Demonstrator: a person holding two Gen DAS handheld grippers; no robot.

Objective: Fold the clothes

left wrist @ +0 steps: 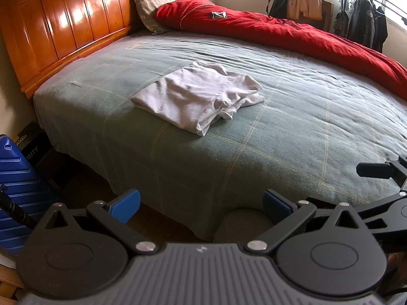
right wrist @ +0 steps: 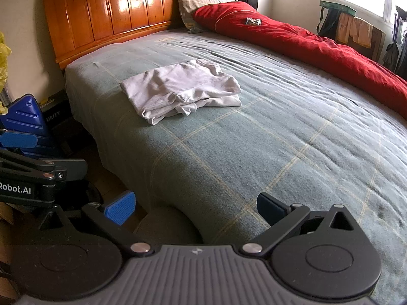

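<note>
Left wrist view shows the left tool point(left wrist: 201, 207) held low off the near corner of the bed point(left wrist: 229, 152), its blue-padded fingers point(left wrist: 126, 207) spread wide with nothing between them. On the grey-green checked blanket lies a white garment point(left wrist: 198, 96), folded into a rough rectangle with a few loose edges bunched along its near right side. It sits on the half of the bed nearer the wooden headboard point(left wrist: 76, 17), well apart from both tools. A red duvet point(left wrist: 292, 35) is heaped along the far side of the bed, with a pillow point(left wrist: 150, 5) leaning against the headboard next to it. A blue suitcase point(left wrist: 15, 178) stands on the floor at the left.

From the right wrist view, the right tool point(right wrist: 195, 207) also hangs off the near edge of the bed, its fingers likewise spread and holding nothing. The folded garment point(right wrist: 180, 89) lies ahead and slightly left of it. Part of the left tool point(right wrist: 38, 175) shows at the left edge of this view, beside the suitcase point(right wrist: 23, 119).
</note>
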